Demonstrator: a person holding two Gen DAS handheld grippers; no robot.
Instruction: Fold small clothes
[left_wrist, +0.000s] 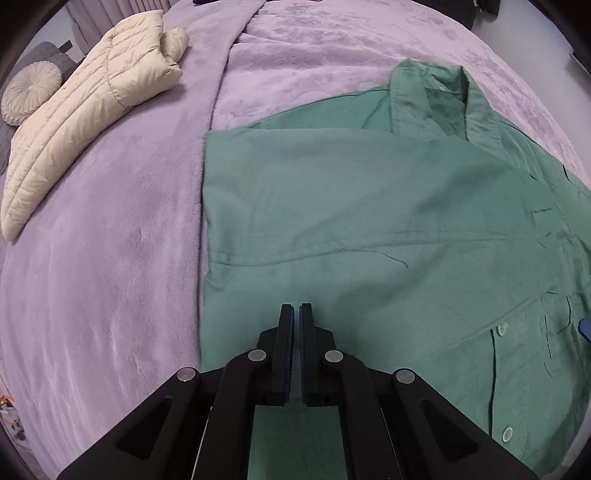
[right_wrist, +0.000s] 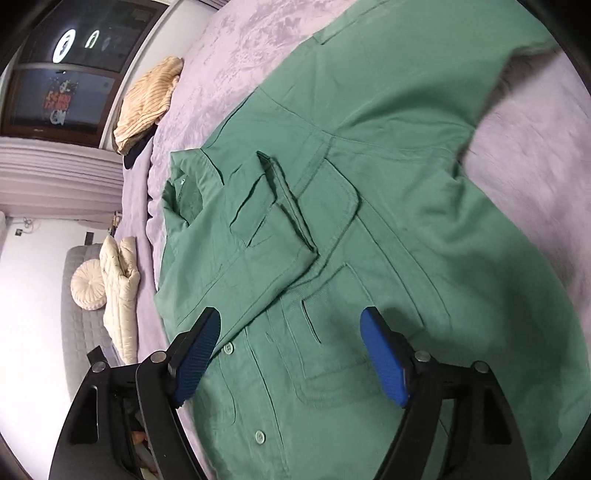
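Shirt (left_wrist: 369, 221), green and buttoned, lay spread on a lilac plush blanket (left_wrist: 110, 258), directly beneath and ahead of both sets of jaws. In the left wrist view, one side panel had been folded over the body, its straight edge running away from the fingertips just to their left, and the collar (left_wrist: 432, 99) lay far ahead, slightly to the right. Left gripper (left_wrist: 296, 308) hung above the folded panel with its jaws pressed together and no cloth between them. Beyond the fold line, well to the left of the jaws, a cream quilted jacket (left_wrist: 85, 122) rested on the blanket beside a round pleated cushion (left_wrist: 31, 90).

In the right wrist view, the right gripper (right_wrist: 291, 325) stood over the shirt front with its jaws spread wide, blue pads (right_wrist: 384, 362) facing each other and nothing gripped; the button placket (right_wrist: 229, 349) lay just inside the left-hand finger, and a chest pocket lay between the two fingers. A folded sleeve with its cuff (right_wrist: 284, 206) crossed the chest ahead of the jaws. The other sleeve (right_wrist: 424, 74) extended far ahead and to the right. A tan ribbed garment (right_wrist: 147, 103) lay far ahead on the left.
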